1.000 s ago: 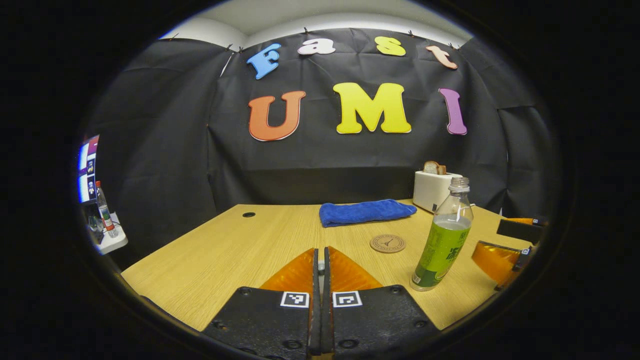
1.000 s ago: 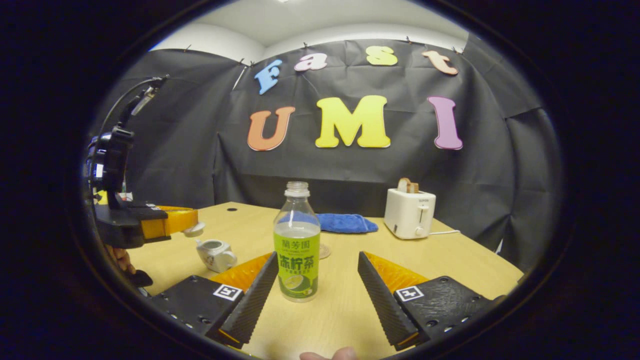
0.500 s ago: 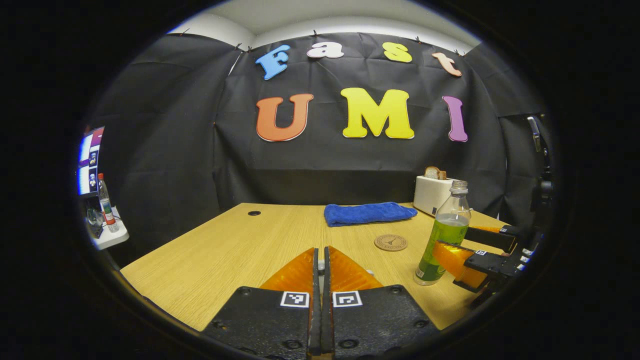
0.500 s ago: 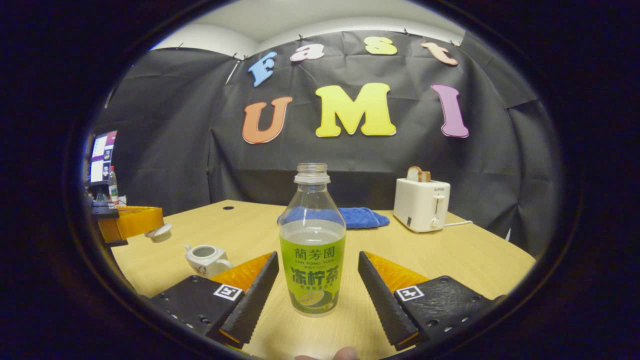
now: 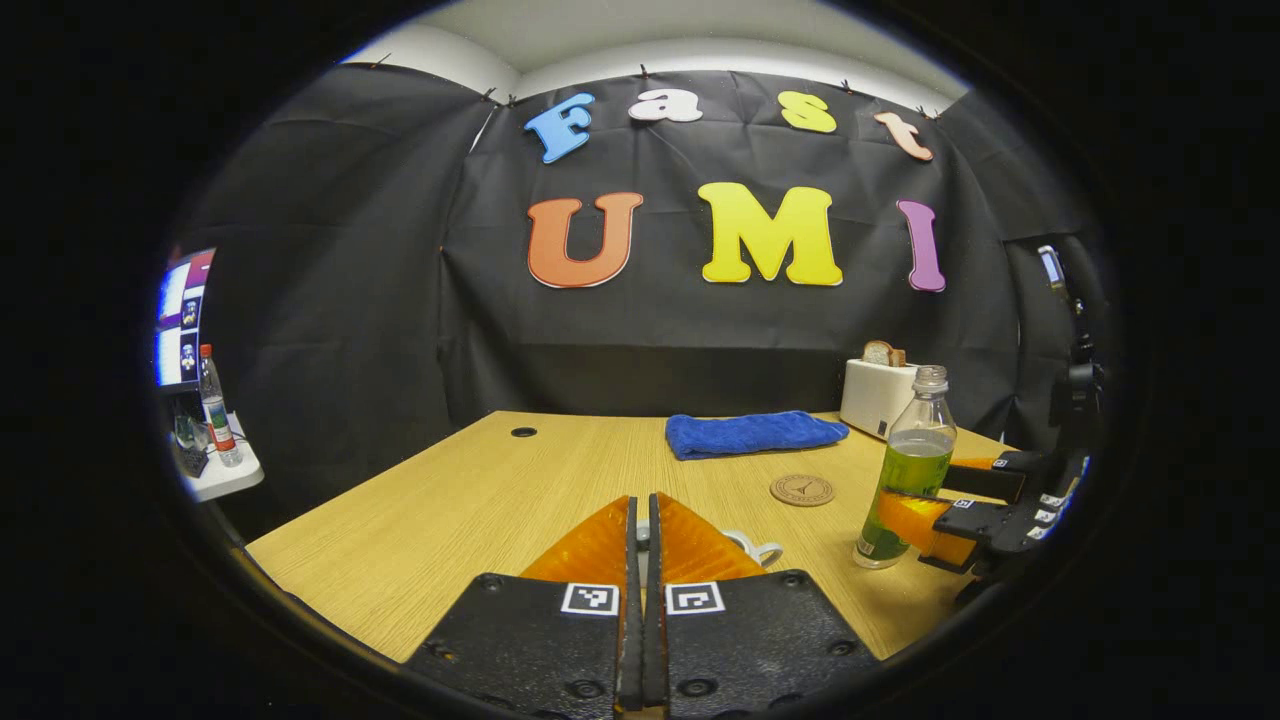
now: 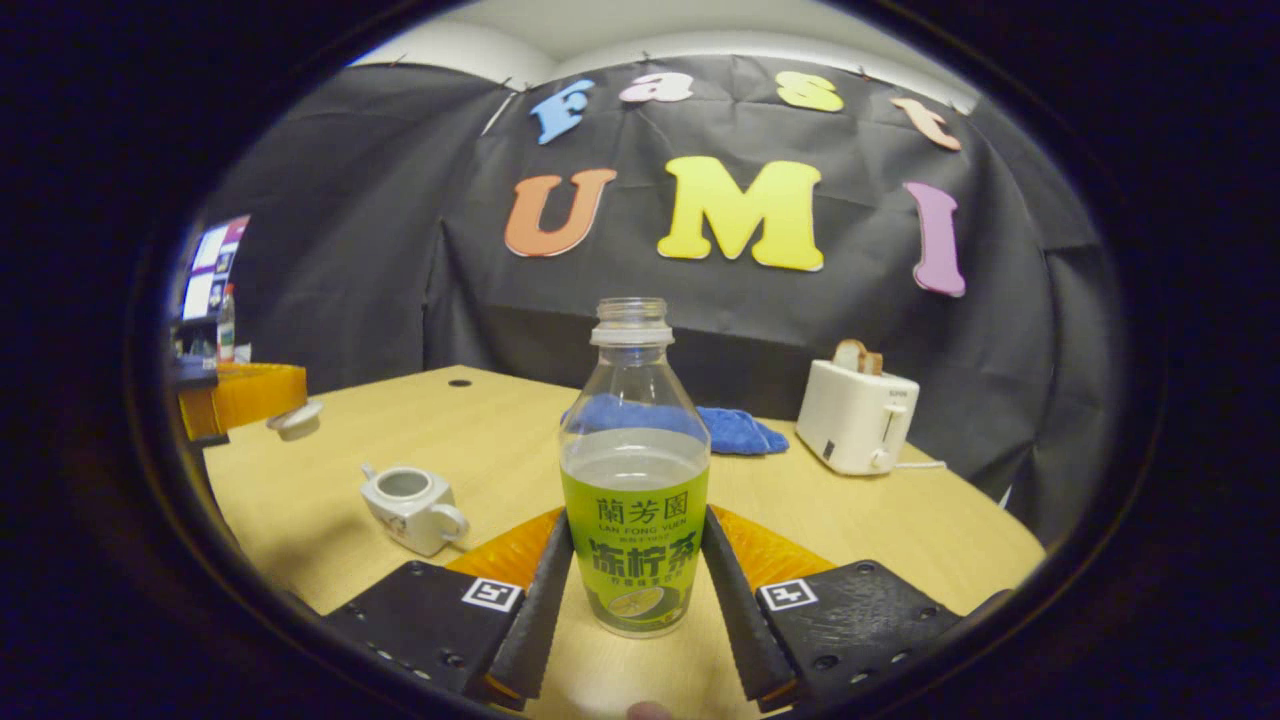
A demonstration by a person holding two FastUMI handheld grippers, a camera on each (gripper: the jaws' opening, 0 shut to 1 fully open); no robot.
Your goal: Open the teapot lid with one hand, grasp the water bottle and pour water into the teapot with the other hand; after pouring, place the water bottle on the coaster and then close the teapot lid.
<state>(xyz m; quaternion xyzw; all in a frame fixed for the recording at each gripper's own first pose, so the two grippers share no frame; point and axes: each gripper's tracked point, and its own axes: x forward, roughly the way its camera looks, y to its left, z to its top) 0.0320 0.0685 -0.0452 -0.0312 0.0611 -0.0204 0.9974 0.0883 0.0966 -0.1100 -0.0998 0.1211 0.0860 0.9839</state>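
A clear water bottle (image 6: 635, 490) with a green label and no cap stands on the wooden table (image 6: 880, 520). My right gripper (image 6: 635, 525) is shut on its lower half, one finger pressing each side; in the left gripper view it (image 5: 935, 512) clasps the bottle (image 5: 908, 465) at the right. The white teapot (image 6: 410, 497) sits open to the left of the bottle. My left gripper (image 5: 641, 510) is shut on the teapot lid (image 6: 293, 420), held in the air to the left of and above the pot. A round brown coaster (image 5: 802, 490) lies beyond the teapot handle (image 5: 752, 549).
A folded blue towel (image 5: 755, 433) lies at the back of the table, with a white toaster (image 6: 855, 415) holding bread to its right. A cable hole (image 5: 523, 432) marks the back left of the tabletop. A side shelf (image 5: 215, 470) with a bottle stands off the table's left.
My right gripper moved up to the bottle and its fingers shut on it. The left gripper, with the lid, drifted a little away from the pot.
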